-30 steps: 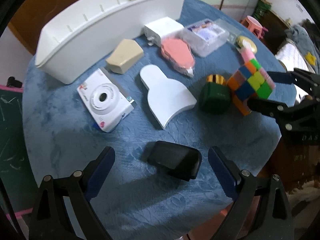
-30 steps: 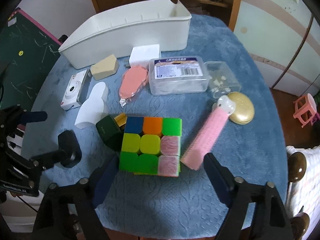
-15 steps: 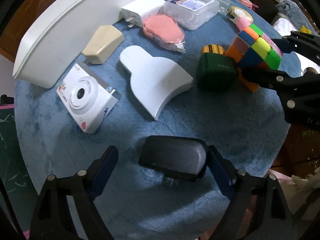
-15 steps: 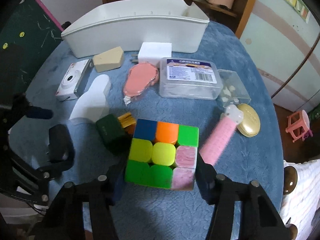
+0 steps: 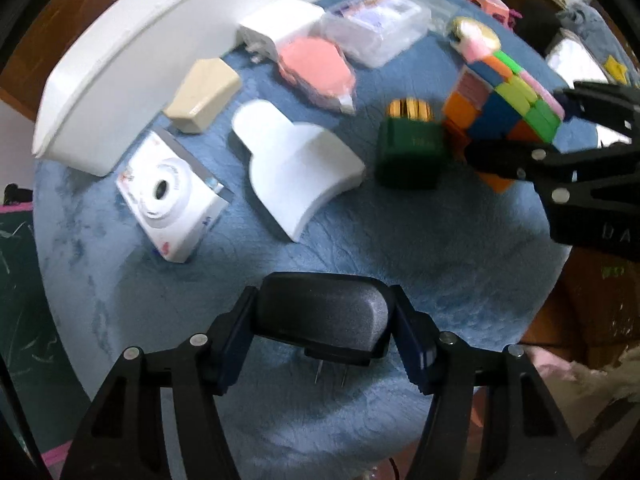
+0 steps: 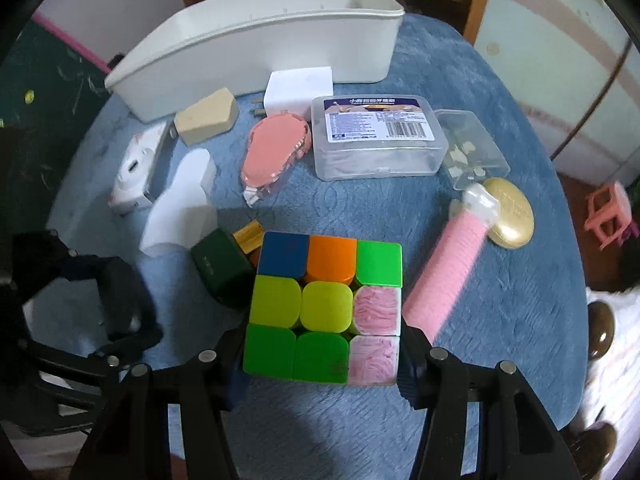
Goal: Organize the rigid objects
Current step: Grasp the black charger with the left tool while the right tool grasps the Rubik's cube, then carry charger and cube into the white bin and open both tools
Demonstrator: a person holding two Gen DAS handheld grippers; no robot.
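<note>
My left gripper is shut on a black plug adapter and holds it just above the blue cloth; its two prongs point down. It also shows at the left of the right wrist view. My right gripper is shut on a colourful puzzle cube and holds it off the table. The cube shows in the left wrist view, next to a dark green box. A long white bin stands at the back of the round table.
On the cloth lie a white toy camera, a beige block, a white foam piece, a pink tape dispenser, a white charger, a clear plastic box, a pink roller and a gold case.
My left gripper came down around the black adapter and shut on it. My right gripper shut on the cube and lifted it off the cloth.
</note>
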